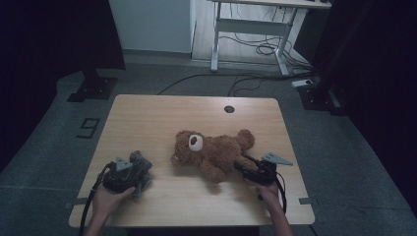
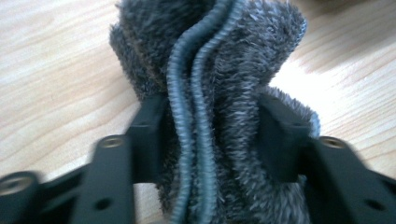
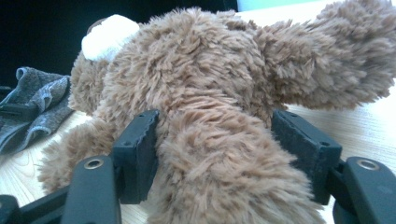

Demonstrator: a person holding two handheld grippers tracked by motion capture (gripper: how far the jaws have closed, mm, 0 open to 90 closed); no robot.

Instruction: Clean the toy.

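The left gripper point(image 2: 212, 135) has its fingers parted around the cloth point(image 2: 219, 84); the right gripper point(image 3: 215, 154) clasps the bear's point(image 3: 205, 93) leg.

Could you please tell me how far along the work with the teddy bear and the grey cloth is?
Little looks done: the grey cloth lies bunched, apart from the teddy bear. In hand: the right gripper clasps the bear's leg and the left gripper straddles the cloth. Bringing the two together probably remains.
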